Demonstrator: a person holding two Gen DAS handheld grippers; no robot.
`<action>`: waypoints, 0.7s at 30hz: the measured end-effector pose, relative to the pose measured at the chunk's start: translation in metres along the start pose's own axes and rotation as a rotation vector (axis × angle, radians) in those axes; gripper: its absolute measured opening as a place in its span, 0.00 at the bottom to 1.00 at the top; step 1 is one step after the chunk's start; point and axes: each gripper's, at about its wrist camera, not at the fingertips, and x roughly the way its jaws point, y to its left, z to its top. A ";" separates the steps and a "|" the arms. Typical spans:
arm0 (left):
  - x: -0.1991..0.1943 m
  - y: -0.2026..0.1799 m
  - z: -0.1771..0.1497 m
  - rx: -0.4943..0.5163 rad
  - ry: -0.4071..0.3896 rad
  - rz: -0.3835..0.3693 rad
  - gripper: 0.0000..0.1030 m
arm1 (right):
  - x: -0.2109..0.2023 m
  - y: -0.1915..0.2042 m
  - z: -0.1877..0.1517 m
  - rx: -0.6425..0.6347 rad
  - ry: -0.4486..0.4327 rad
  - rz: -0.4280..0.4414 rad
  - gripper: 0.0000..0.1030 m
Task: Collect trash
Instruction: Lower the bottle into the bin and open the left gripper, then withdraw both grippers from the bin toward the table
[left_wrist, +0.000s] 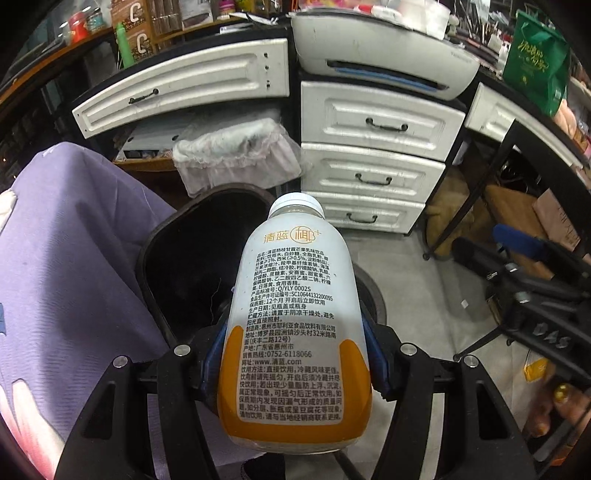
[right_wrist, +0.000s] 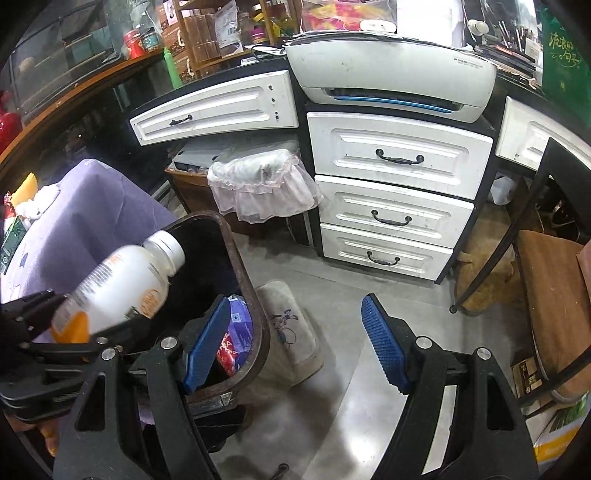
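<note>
A white plastic drink bottle (left_wrist: 295, 314) with an orange base and a white cap sits between the blue pads of my left gripper (left_wrist: 295, 332), which is shut on its lower body. The capped end points forward over the dark, open trash bin (left_wrist: 166, 229). In the right wrist view the same bottle (right_wrist: 118, 288) hangs tilted above the bin's rim (right_wrist: 236, 258), and purple and red wrappers (right_wrist: 232, 332) lie inside the bin. My right gripper (right_wrist: 295, 310) stands open to the right of the bin, over the grey floor, with nothing between its fingers.
A purple cloth-covered table (right_wrist: 92, 206) stands left of the bin. White drawers (right_wrist: 395, 218) with a printer (right_wrist: 391, 74) on top are behind it. A small floor mat (right_wrist: 291, 325) lies beside the bin. A black-framed seat with a brown cushion (right_wrist: 546, 288) is at the right.
</note>
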 end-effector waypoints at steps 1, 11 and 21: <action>0.003 0.001 -0.001 -0.001 0.011 0.000 0.59 | -0.001 0.000 0.000 0.000 -0.002 0.001 0.71; -0.002 0.004 -0.001 -0.020 0.011 -0.022 0.80 | -0.014 0.004 0.005 0.008 -0.006 0.030 0.82; -0.061 0.006 -0.003 -0.015 -0.086 -0.101 0.85 | -0.036 0.020 0.015 -0.005 -0.049 0.081 0.83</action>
